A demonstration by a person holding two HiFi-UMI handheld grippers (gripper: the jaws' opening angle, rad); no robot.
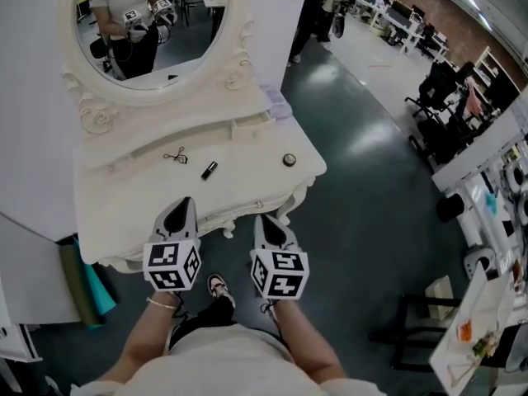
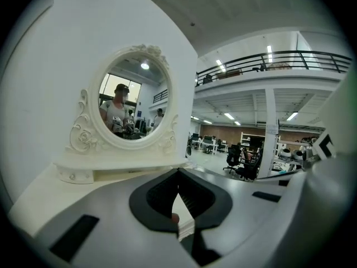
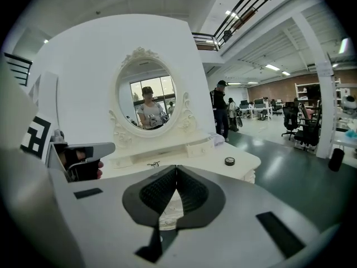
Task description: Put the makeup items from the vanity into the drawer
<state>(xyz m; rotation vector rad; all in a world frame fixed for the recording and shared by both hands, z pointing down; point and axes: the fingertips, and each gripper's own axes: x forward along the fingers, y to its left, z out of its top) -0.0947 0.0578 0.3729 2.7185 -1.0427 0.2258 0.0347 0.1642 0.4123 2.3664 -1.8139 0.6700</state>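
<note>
Open-plan office: white vanity (image 1: 247, 151) w/ oval mirror (image 1: 157, 23). Left gripper (image 1: 183, 205) & right gripper (image 1: 266, 221) near its front edge, both jaws clenched, empty. On vanity top, apart: eyelash curler (image 1: 175, 156), black lipstick tube (image 1: 209, 170), small round jar (image 1: 289, 160).

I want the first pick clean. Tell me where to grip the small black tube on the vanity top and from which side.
Grip the black tube across its middle, from above, jaws spanning its narrow width. It lies flat and slanted on the vanity top, apart from the eyelash curler and round compact, so both long sides look free.
</note>
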